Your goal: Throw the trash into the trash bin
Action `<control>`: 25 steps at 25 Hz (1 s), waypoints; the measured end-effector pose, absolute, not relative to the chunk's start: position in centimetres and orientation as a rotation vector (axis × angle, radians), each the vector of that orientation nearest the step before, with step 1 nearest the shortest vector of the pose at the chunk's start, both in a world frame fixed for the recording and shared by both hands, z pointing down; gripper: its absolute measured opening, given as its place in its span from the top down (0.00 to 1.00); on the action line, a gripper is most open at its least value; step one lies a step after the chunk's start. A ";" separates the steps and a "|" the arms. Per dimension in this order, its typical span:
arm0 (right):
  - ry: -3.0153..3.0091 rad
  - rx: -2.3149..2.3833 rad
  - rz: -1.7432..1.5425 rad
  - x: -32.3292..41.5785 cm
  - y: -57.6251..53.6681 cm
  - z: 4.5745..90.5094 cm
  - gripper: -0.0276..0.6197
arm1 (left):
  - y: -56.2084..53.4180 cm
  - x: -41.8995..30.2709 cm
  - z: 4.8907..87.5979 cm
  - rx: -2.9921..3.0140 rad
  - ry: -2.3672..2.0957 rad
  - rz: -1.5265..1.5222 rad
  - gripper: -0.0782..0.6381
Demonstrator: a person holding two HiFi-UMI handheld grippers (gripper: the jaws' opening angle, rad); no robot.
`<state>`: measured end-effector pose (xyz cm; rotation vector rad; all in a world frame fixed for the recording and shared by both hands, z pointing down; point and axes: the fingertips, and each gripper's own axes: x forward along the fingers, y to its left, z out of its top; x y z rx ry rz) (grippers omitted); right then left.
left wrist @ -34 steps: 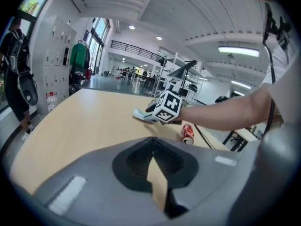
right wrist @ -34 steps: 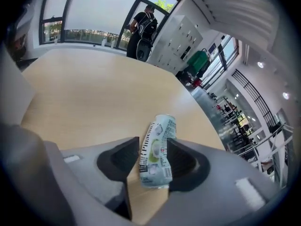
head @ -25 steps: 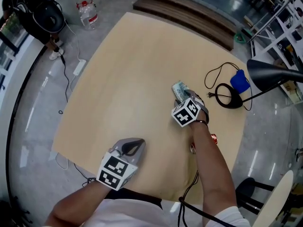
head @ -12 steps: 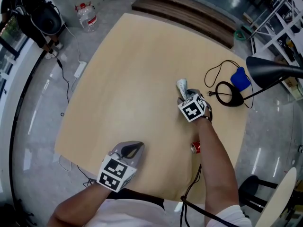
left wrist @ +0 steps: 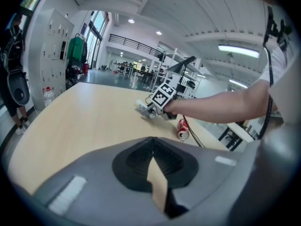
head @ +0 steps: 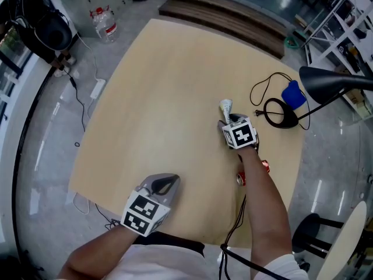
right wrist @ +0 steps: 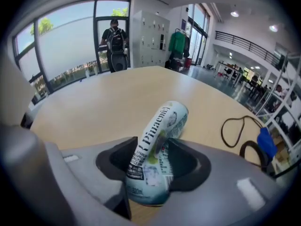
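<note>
We are at the picking-up step. The right hand-held gripper [head: 228,121] has a squashed pale-green drink container [right wrist: 158,138] between its jaws. They have just been closing, and they now pinch it round the middle, with its printed top sticking out past the tips. The container is low over the bench [head: 157,92], toward the right side, and we cannot tell if its bottom touches the wood. The left hand-held gripper [left wrist: 151,147] has its jaws together on nothing, above the near edge. A red soda can [left wrist: 182,130] lies on the bench beside the right forearm. We see no trash bin in any view, so the next move, we think, is to lift the container and look for the bin.
</note>
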<state>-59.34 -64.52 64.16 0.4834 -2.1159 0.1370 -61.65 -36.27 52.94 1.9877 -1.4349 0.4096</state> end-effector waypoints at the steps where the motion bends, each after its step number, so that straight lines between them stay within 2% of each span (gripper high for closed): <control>1: -2.141 0.493 0.214 -59.1 -64.5 64.0 0.64 | -36.1 -61.5 53.0 1.988 -1.430 0.410 0.88; 6: -2.236 0.483 0.498 -58.2 -63.7 62.9 0.66 | -35.6 -61.5 53.5 1.979 -1.425 0.404 0.88; 14: -2.299 0.518 0.500 -57.6 -61.4 61.0 0.66 | -36.1 -61.6 52.6 2.018 -1.434 0.386 0.88; 25: -2.487 0.554 0.505 -58.5 -53.6 51.8 0.66 | -36.5 -62.7 49.2 2.136 -1.415 0.320 0.88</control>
